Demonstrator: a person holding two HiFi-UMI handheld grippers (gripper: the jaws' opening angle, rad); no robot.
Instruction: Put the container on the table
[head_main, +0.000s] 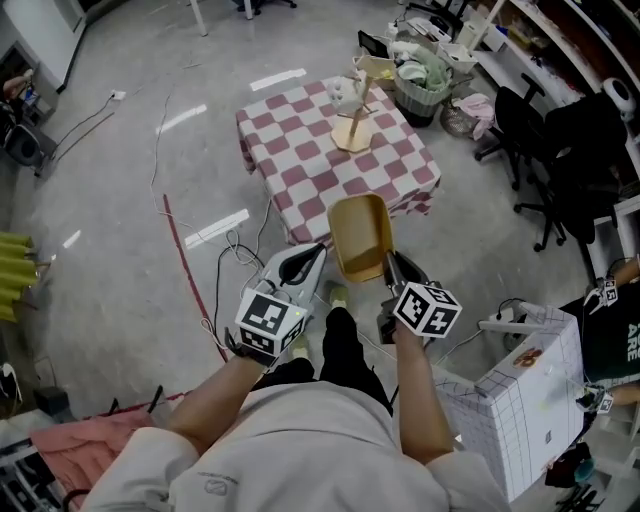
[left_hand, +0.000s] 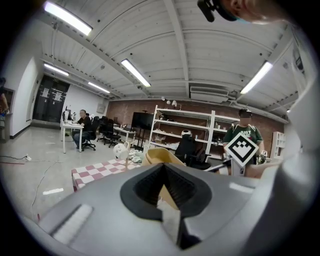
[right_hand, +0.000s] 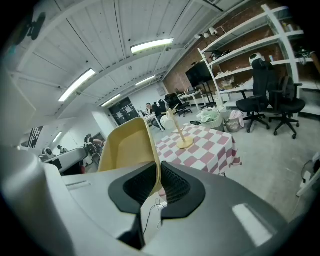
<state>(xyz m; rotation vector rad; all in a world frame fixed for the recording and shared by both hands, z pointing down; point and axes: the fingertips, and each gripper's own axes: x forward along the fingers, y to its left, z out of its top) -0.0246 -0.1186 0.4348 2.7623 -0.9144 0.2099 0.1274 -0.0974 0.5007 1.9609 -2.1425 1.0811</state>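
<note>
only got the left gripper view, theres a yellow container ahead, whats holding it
Observer: The right gripper has it, with its jaws shut on one wall of the container.
Operator: is it over the table yet
Observer: No. In the right gripper view, the table lies well ahead of it.
Operator: anything in the way on the table
Observer: From the head view, a wooden stand sits toward the far side. The near part shows only checked cloth.

Tan plastic container (head_main: 360, 235): smooth, matt, faint sheen. Red-and-white checked cloth tablecloth (head_main: 300, 165), soft, draping. Pale wooden stand (head_main: 352, 130), dull finish. Right gripper (right_hand: 158, 171): grey matt plastic shell, 2 black ribbed pads (right_hand: 175, 187). Grey polished floor (head_main: 130, 230) glints.
</note>
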